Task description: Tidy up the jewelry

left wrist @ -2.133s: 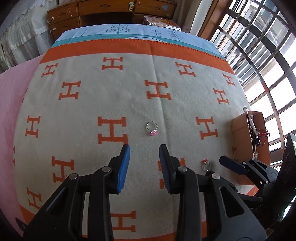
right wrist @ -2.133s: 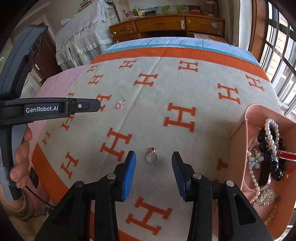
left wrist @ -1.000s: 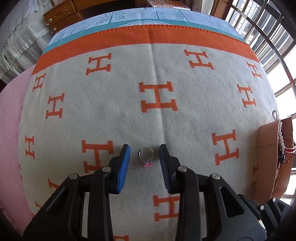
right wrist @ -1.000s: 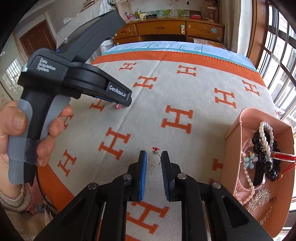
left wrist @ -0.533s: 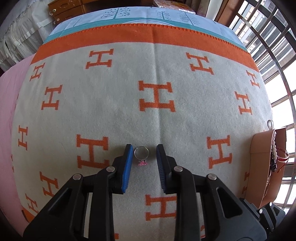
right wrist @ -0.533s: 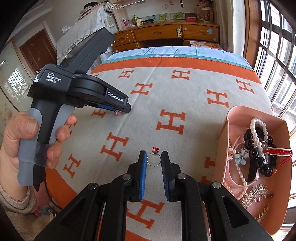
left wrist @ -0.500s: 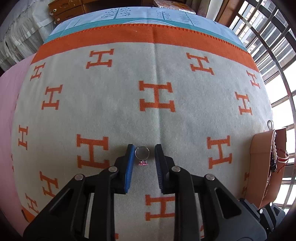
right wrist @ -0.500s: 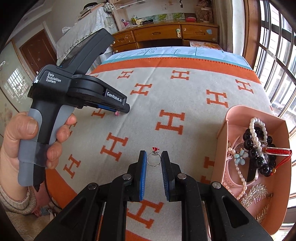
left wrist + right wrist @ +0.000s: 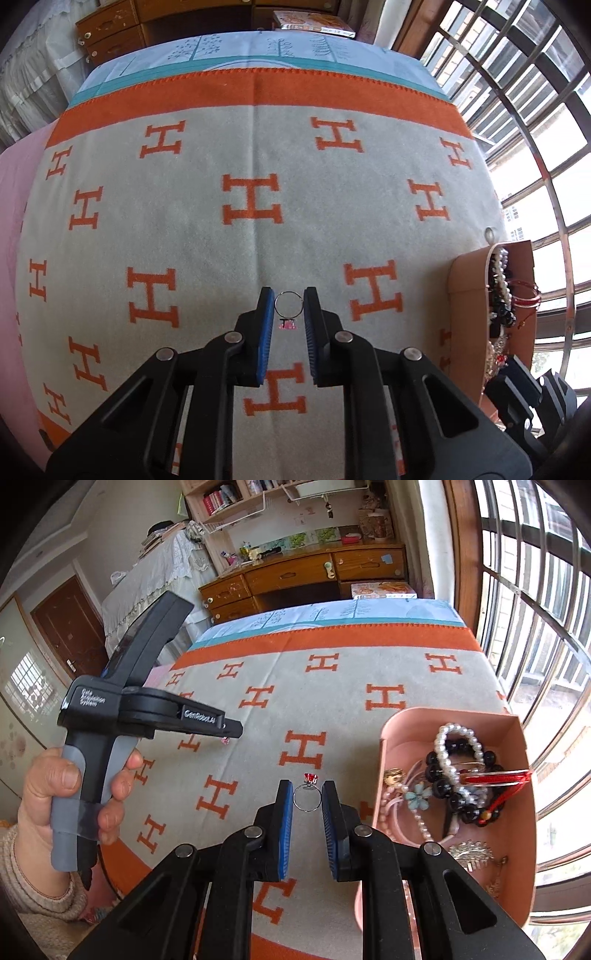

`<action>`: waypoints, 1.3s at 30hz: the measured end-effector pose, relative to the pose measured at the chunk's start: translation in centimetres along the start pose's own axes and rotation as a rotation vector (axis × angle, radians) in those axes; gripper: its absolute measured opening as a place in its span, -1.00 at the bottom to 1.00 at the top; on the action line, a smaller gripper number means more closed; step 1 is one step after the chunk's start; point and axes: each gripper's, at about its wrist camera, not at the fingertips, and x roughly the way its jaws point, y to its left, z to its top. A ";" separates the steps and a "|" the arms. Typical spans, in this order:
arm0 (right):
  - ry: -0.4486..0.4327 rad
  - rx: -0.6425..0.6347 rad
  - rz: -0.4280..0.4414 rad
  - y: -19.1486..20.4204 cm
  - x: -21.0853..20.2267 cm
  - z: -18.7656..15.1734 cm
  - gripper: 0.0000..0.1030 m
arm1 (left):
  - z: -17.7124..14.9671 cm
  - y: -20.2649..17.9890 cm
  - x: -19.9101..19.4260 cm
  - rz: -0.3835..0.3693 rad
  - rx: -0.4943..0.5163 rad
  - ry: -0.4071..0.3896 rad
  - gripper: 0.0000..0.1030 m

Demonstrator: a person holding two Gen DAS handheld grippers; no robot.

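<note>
Blue-padded fingers of the left gripper (image 9: 289,306) pinch a pink-stoned ring (image 9: 288,310); the right gripper (image 9: 307,799), level above the blanket (image 9: 351,686), clasps a red-stoned ring (image 9: 307,794).

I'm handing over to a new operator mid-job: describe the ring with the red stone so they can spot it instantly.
Start at the grey blanket with orange H letters, then find the pink jewelry box at its right edge. Just left of the box, the right hand-held gripper pinches a thin silver ring. Its stone is red; the ring in the left hand-held gripper carries a pink one.
</note>
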 end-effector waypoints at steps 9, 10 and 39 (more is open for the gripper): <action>-0.108 0.164 -0.157 -8.0 -6.0 0.0 -0.69 | -0.2 -10.4 -5.3 -0.203 0.213 -0.059 -0.73; -0.110 0.184 -0.168 -8.8 -6.3 -0.1 -0.69 | -0.3 -11.6 -5.4 -0.216 0.238 -0.057 -0.73; -0.105 0.128 -0.178 -3.9 -3.9 1.6 0.06 | -5.5 -6.8 -7.3 -0.158 0.239 -0.182 0.45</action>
